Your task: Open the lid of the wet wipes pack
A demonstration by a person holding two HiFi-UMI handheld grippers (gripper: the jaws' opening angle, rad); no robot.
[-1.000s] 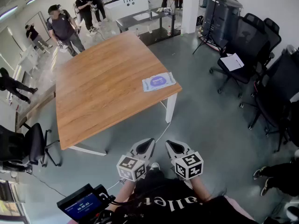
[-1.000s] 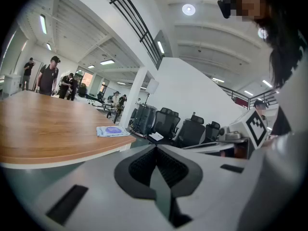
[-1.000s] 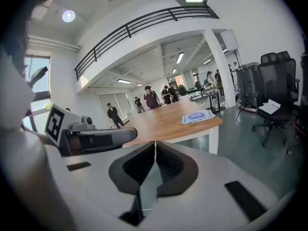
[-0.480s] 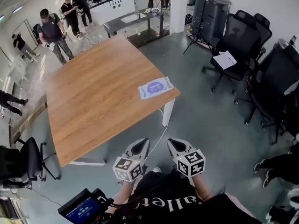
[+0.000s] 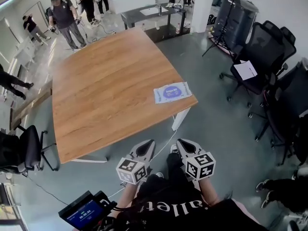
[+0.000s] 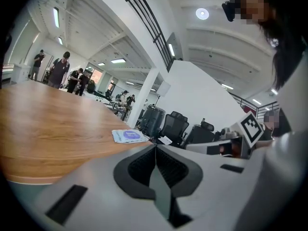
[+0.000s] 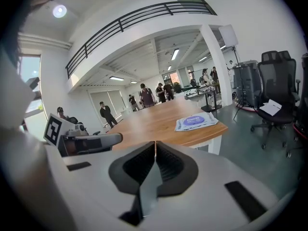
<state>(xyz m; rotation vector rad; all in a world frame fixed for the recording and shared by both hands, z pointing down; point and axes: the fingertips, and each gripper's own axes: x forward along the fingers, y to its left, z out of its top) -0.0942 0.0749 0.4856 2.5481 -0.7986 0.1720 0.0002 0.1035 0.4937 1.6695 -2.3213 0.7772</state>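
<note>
A flat white wet wipes pack (image 5: 172, 92) with a purple label lies near the right corner of the wooden table (image 5: 101, 90); its lid looks closed. The pack (image 6: 129, 135) also shows small and far off in the left gripper view, and the pack (image 7: 196, 121) sits ahead in the right gripper view. My left gripper (image 5: 148, 146) and right gripper (image 5: 181, 145) are held side by side close to my body, short of the table's near edge, well away from the pack. Both are shut with nothing between the jaws.
Black office chairs (image 5: 262, 52) stand to the right, one with papers on its seat. Another chair (image 5: 21, 150) stands at the left. Several people (image 5: 65, 18) stand beyond the table's far end. A dark bench (image 5: 154, 16) lies behind. Grey floor surrounds the table.
Both grippers have come a little nearer to the table's near edge, still side by side and shut. The view has shifted, so table and pack sit slightly lower and further right.
</note>
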